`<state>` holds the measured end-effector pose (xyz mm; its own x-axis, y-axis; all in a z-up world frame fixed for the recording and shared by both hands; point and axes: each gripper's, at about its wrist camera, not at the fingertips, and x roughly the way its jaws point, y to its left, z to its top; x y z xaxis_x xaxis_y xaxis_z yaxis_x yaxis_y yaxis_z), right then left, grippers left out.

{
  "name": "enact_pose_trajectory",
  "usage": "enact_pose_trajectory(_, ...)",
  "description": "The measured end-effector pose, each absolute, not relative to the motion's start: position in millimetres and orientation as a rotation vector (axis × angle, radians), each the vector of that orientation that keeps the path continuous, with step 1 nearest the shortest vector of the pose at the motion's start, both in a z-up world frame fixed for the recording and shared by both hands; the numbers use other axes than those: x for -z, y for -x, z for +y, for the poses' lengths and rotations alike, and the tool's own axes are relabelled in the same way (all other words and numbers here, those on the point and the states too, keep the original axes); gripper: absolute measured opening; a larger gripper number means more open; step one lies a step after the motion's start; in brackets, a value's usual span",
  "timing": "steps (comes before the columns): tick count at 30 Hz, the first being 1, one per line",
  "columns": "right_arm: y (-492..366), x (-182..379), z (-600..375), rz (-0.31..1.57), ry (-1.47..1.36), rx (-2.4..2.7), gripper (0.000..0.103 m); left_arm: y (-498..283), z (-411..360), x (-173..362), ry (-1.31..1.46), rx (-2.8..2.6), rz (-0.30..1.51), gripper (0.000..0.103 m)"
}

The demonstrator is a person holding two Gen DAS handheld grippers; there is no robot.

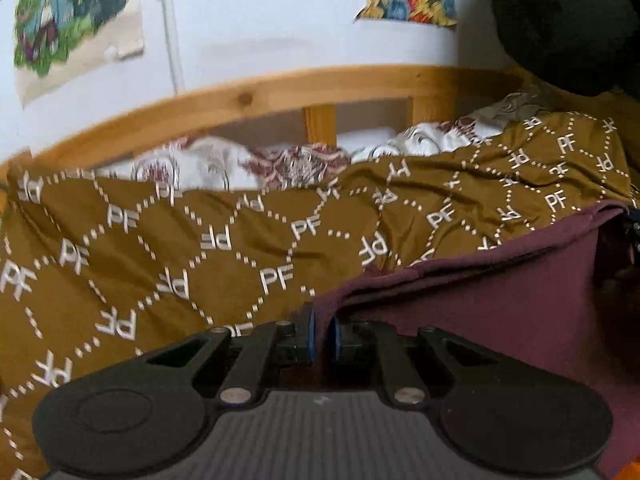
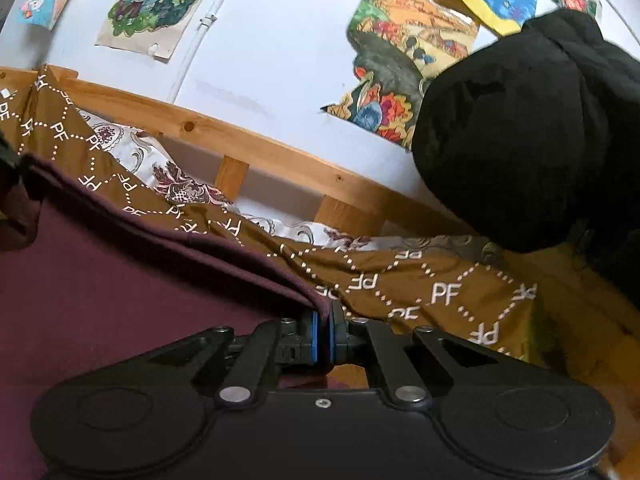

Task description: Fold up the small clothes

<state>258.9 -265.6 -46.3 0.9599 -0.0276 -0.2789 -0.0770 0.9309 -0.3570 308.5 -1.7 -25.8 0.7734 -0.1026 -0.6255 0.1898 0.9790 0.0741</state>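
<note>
**Maroon cloth pinched at both upper corners over the bed**

Maroon fabric fills the near ground in both wrist views. The left tool (image 1: 322, 330) has its blue pads nearly together, with a corner of the maroon garment (image 1: 500, 308) pinched in the thin gap between them; the cloth runs away to the right of that view. The right tool (image 2: 323, 334) has its jaws closed tight on the opposite corner, and the garment (image 2: 100, 280) stretches off to the left of that view. Between the two grips the top hem forms a taut, slightly sagging edge.

Just beyond that hem lies a brown bedspread (image 1: 160, 248) printed with white "PF" letters and dotted diamonds, rumpled but low, giving open room ahead of both tools. Past it, a white sheet with a dark red floral pattern (image 1: 208, 164) bunches against the wooden bed rail (image 1: 248, 96), which bounds the far side. A large black soft bundle (image 2: 532, 128) rests at the right end, crowding that side. Behind the rail stands a white wall (image 2: 280, 40) hung with coloured drawings (image 2: 416, 40).
</note>
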Motion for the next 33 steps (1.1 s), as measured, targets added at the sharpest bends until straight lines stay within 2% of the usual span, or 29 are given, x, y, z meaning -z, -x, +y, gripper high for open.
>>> enact_pose_trajectory(2,-267,52,-264,0.305,0.358,-0.030,0.004,-314,4,31,-0.095,0.158,0.700,0.015)
enact_pose_trajectory(4,-273,57,-262,0.318,0.358,-0.031,0.005,-318,12,35,-0.054,0.150,0.730,0.027)
enact_pose_trajectory(5,-275,59,-262,0.327,0.359,-0.032,0.006,-319,16,36,-0.031,0.142,0.741,0.041)
enact_pose_trajectory(6,-278,62,-261,0.339,0.359,-0.033,0.006,-320,20,37,-0.007,0.123,0.751,0.050)
enact_pose_trajectory(7,-279,64,-260,0.350,0.356,-0.029,0.009,-321,24,37,0.011,0.102,0.757,0.065)
enact_pose_trajectory(9,-281,67,-262,0.376,0.334,-0.019,0.023,-318,31,33,0.040,0.061,0.757,0.083)
enact_pose_trajectory(11,-279,67,-266,0.381,0.296,-0.020,0.049,-311,39,26,0.077,0.058,0.740,0.090)
enact_pose_trajectory(17,-264,59,-274,0.365,0.240,-0.062,0.085,-286,55,13,0.116,0.084,0.714,0.098)
enact_pose_trajectory(23,-246,55,-277,0.415,0.226,-0.115,0.095,-273,18,22,-0.069,0.188,0.735,0.099)
enact_pose_trajectory(25,-245,60,-273,0.451,0.264,-0.131,0.095,-270,-1,32,-0.188,0.197,0.745,0.095)
enact_pose_trajectory(28,-247,75,-263,0.528,0.369,-0.156,0.095,-269,-20,51,-0.332,0.166,0.768,0.081)
enact_pose_trajectory(31,-255,88,-259,0.566,0.409,-0.165,0.092,-271,-26,64,-0.384,0.135,0.791,0.059)
enact_pose_trajectory(32,-258,91,-260,0.572,0.409,-0.164,0.085,-272,-26,65,-0.383,0.130,0.795,0.045)
enact_pose_trajectory(33,-261,93,-260,0.575,0.409,-0.155,0.080,-272,-24,66,-0.376,0.128,0.795,0.025)
